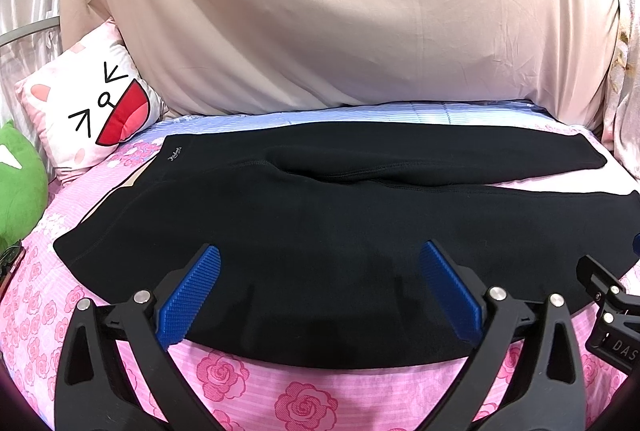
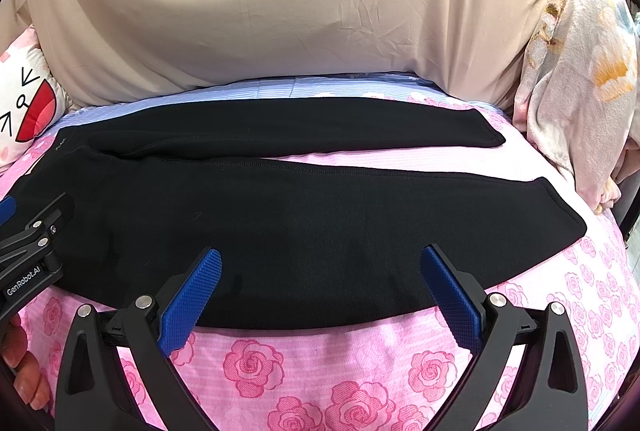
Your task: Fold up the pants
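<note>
black pants (image 1: 320, 231) flat, unfolded, legs slightly splayed, along bed (image 1: 280, 391) near edge; left claw (image 1: 320, 263) and right claw (image 2: 322, 267) both released, empty.

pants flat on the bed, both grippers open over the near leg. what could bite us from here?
1. Both the left gripper and right gripper hover open over the black pants; pads may pinch the rose bedsheet along with the hem.
2. The legs are splayed, so folding may misalign them.

"GenRobot.AI" on left gripper (image 2: 30, 235) (perhaps "DAS" on right gripper (image 1: 612, 311))
</note>
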`<state>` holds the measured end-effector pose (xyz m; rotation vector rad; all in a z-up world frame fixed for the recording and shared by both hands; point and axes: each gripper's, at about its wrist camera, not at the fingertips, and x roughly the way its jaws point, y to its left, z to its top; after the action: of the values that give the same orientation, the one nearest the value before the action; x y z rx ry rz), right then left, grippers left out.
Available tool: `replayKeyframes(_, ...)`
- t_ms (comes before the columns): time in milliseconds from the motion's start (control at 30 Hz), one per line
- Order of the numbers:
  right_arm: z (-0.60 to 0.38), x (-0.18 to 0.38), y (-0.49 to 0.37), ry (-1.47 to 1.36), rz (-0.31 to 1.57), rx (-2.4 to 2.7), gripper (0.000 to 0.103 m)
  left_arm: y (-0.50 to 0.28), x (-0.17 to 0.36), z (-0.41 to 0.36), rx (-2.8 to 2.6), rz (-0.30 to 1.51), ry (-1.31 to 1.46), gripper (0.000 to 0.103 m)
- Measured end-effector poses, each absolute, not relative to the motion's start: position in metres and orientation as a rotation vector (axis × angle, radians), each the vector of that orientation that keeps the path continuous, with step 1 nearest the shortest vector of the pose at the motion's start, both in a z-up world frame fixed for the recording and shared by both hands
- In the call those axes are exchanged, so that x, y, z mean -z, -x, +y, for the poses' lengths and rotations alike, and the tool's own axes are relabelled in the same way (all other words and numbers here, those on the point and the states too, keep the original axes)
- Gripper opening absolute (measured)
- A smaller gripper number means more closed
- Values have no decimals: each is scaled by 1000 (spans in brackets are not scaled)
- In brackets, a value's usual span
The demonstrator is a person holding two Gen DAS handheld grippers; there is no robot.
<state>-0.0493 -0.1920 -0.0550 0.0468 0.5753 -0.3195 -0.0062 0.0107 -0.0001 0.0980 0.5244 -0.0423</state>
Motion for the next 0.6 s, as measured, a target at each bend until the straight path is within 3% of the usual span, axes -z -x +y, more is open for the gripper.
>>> replayKeyframes(367, -225, 44, 50, -101, 595, 255, 98, 2, -2, 17, 46, 551, -67, 98)
replayKeyframes(600, -351, 3, -7, -1, 598, 343, 98, -11, -22, 32, 74, 566, -78, 98)
